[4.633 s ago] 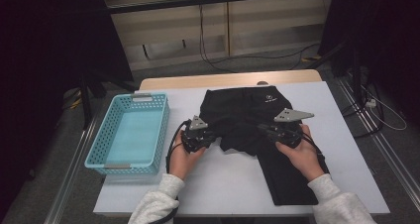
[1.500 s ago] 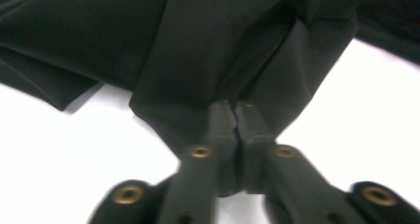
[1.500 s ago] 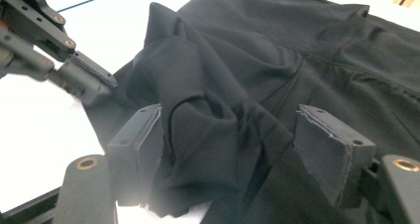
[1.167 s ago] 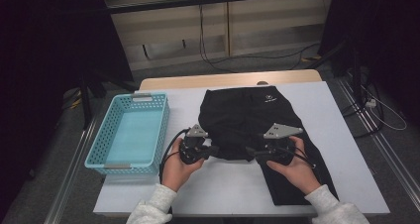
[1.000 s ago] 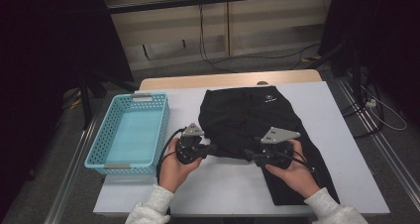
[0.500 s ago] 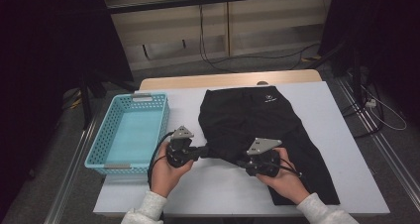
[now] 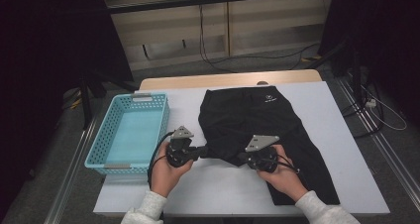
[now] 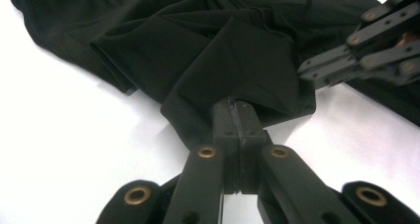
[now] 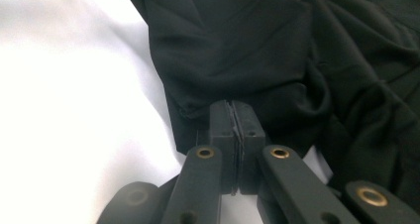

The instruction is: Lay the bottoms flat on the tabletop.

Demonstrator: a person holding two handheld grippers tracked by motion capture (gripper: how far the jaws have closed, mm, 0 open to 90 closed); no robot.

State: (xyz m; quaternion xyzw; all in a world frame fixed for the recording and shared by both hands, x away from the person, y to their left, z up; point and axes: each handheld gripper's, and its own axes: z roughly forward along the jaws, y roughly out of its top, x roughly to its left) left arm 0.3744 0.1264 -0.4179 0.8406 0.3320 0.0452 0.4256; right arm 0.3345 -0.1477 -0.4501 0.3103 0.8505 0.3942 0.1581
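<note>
A black garment (image 7: 257, 115) lies spread on the white table (image 7: 218, 194), one leg reaching toward the front right. My left gripper (image 7: 204, 150) is shut on a folded edge of the fabric (image 8: 198, 45), and its pads (image 8: 225, 122) pinch the cloth at the lower left of the garment. My right gripper (image 7: 238, 157) sits just to the right on the same edge. Its jaws have just been closing and now stand shut, with the black fabric (image 9: 247, 45) pinched between them. In the left gripper view the right gripper (image 8: 307, 71) shows at the upper right.
A light blue plastic basket (image 7: 101, 135) stands empty at the table's left side, close to my left hand. Bare white tabletop lies in front of the garment. Beyond the table are a wooden edge (image 7: 228, 79), cables on the floor and dark stands.
Both hands have moved left and toward the front edge, and the garment's lower left part has been drawn along and bunched between them.
</note>
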